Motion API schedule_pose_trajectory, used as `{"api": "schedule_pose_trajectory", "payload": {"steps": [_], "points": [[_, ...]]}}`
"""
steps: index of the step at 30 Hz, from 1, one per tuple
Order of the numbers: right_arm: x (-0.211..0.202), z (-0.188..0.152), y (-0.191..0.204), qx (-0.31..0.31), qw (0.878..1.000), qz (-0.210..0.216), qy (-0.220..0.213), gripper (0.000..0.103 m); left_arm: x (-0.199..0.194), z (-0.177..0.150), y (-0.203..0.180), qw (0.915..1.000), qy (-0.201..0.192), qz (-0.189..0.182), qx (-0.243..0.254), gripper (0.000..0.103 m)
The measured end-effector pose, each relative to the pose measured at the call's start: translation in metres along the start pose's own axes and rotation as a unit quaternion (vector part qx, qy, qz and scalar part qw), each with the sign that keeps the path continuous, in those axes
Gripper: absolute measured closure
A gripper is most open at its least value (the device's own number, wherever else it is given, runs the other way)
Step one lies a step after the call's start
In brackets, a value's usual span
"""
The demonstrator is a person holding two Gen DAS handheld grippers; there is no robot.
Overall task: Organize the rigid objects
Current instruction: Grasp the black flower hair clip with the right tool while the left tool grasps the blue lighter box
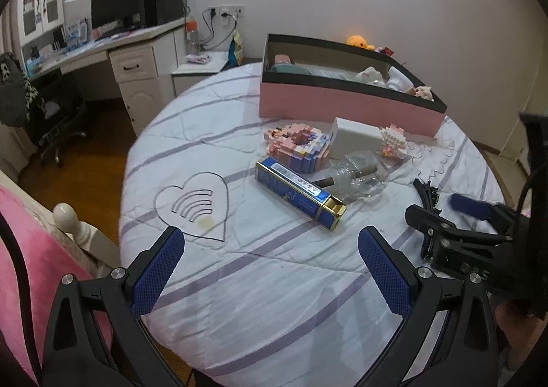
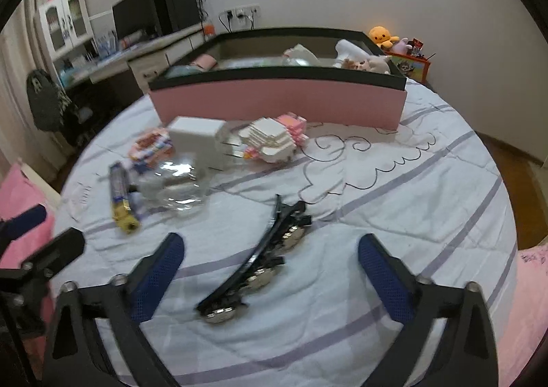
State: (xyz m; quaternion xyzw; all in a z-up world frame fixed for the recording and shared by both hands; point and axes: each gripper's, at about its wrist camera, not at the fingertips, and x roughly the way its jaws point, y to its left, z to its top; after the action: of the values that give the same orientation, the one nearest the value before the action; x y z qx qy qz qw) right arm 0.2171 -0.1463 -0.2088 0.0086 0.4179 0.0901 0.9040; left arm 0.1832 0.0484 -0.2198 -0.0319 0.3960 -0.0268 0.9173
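Blurring near fingers — hair clip

The left gripper hangs over the bed with its blue fingers spread wide and nothing between them. Ahead lie a blue carton, a clear glass bottle, pink block models and a white box, before a pink storage box. The right gripper shows at the right edge.

Pink box black-rimmed; white quilt striped lilac.
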Motion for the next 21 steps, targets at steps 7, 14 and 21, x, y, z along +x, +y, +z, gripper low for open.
{"api": "schedule_pose_trajectory", "payload": {"steps": [7, 14, 21], "points": [[-0.007, -0.005, -0.020, -0.015, 1.000, -0.019, 0.005, 0.073, 0.021, 0.008, -0.008, 0.9993, 0.025, -0.006, -0.026, 0.000], [-0.009, -0.007, -0.030, -0.013, 1.000, -0.009, 0.000, 0.074, 0.046, 0.018, -0.012, 0.9980, 0.045, 0.024, -0.036, 0.000], [-0.008, -0.001, -0.035, -0.008, 1.000, 0.003, -0.005, 0.075, 0.042, 0.010, 0.008, 0.9969, 0.041, 0.055, -0.039, 0.002]]}}
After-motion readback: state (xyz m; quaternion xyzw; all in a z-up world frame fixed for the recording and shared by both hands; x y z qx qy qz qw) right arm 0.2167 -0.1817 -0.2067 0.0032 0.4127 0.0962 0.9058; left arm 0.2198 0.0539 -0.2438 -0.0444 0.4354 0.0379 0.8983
